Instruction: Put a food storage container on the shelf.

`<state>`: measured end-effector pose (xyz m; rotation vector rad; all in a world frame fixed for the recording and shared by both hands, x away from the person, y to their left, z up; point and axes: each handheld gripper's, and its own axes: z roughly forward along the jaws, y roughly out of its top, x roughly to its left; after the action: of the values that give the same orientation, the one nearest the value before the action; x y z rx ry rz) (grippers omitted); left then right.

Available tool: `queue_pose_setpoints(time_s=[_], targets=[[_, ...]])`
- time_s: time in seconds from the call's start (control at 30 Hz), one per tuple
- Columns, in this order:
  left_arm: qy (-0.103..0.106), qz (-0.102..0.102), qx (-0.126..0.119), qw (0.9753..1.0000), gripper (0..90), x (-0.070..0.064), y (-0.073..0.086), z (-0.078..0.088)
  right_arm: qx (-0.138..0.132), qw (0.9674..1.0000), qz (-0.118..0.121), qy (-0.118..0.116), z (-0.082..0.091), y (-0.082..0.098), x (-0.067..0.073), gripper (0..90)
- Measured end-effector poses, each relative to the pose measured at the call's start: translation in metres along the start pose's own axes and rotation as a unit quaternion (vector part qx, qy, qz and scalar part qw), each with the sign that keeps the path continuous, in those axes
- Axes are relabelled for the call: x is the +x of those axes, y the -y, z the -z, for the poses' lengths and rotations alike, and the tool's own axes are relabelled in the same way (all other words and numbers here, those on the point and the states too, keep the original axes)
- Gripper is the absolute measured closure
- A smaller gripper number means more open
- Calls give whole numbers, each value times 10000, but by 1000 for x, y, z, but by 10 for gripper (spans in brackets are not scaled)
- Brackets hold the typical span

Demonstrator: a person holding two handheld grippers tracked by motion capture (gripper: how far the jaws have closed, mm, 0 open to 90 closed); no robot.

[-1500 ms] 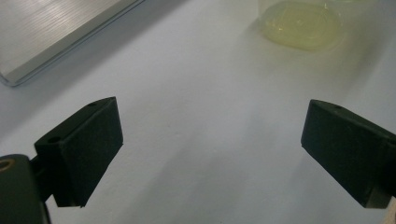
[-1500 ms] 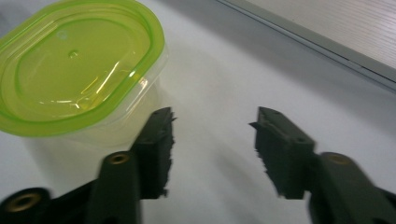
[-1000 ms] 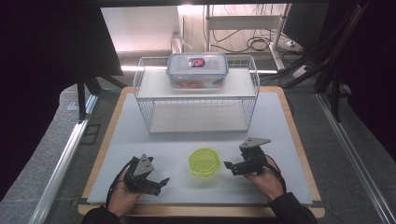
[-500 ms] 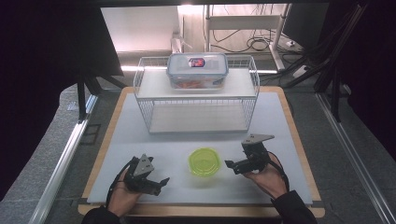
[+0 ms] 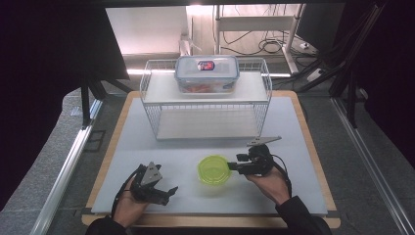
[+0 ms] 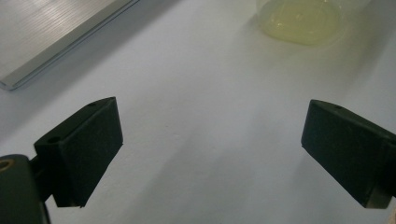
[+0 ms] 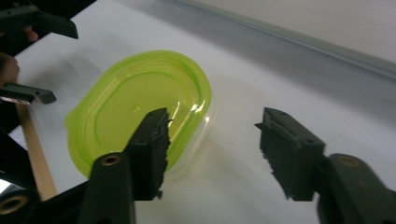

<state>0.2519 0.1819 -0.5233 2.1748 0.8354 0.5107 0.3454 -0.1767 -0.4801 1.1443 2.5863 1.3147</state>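
A clear tub with a lime-green lid (image 5: pixel 214 169) sits on the white table near the front. My right gripper (image 5: pixel 234 166) reaches in from its right side. In the right gripper view the tub (image 7: pixel 140 102) has its near rim between the jaws of my right gripper (image 7: pixel 212 140). One jaw hangs over the lid and the other stands clear of the wall. These jaws have just been closing, and the pads show no grip on the tub. My left gripper (image 5: pixel 169 193) rests open at the front left. My left gripper (image 6: pixel 210 149) has bare table between its jaws, with the tub (image 6: pixel 299 21) farther off.
A white wire rack (image 5: pixel 151 105) stands at the back of the table. A clear box with a blue-rimmed lid (image 5: pixel 207 73) sits on its top shelf. The table's wooden edge (image 5: pixel 313 147) runs along the right.
My right gripper has edged toward the tub's right rim and its jaws stand narrower. The left hand has stayed put.
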Motion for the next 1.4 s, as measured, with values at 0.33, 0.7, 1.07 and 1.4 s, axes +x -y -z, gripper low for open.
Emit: queue_pose_setpoints(time_s=[0.33, 0.7, 1.07, 1.4], targets=[[12, -27, -8, 10000, 51, -1, 0, 0, 249, 9962, -677, -498, -19, -4, -8, 703], [6, -60, -9, 10000, 51, -2, 0, 0, 244, 9871, -1149, -1085, -20, -7, -12, 813], [6, -84, -20, 10000, 51, -2, -1, 0, 54, 9837, -1207, -1330, -14, -15, -10, 836], [-2, -86, -31, 10000, 51, -2, -1, 0, -87, 9805, -1336, -1435, -12, -17, -14, 843]])
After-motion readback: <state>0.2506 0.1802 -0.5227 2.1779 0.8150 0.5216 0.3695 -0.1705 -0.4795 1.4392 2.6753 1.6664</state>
